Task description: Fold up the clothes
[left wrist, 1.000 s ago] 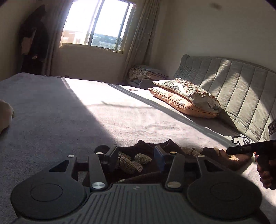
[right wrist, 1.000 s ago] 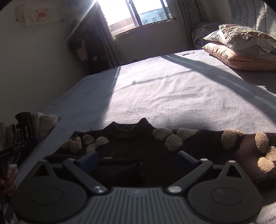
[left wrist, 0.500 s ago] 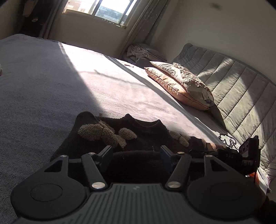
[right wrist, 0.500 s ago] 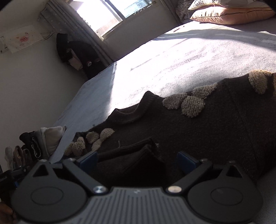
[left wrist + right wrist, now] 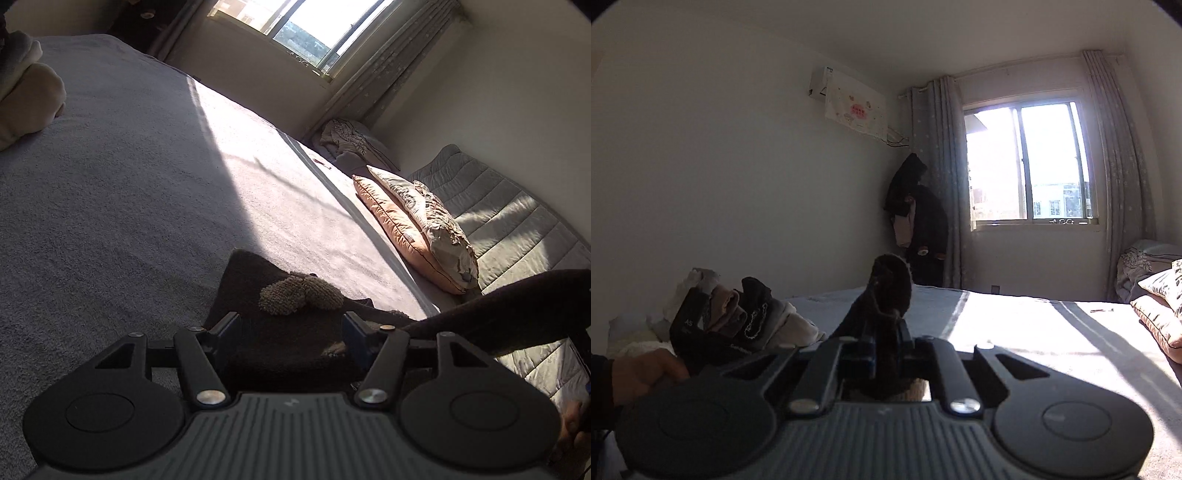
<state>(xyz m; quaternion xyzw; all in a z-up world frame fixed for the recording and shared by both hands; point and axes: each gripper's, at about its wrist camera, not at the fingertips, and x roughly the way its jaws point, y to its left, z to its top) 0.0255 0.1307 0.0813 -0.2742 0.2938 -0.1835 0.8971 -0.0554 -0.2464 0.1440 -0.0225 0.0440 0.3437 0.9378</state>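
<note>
The right gripper (image 5: 886, 338) is clamped tight on a strip of the dark brown sweater (image 5: 280, 332) and holds it up off the grey bed (image 5: 110, 221), so I judge a fold is in progress and this part must next be carried over the body. The left gripper (image 5: 291, 325) is wide apart, holding nothing, above the thick knit with its fuzzy beige patches (image 5: 299, 295) at 12 o'clock.

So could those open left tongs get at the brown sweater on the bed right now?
Probably yes. The left tongs are open directly over the brown sweater, with nothing between them. The right tongs already grip a lifted part of it.
</note>
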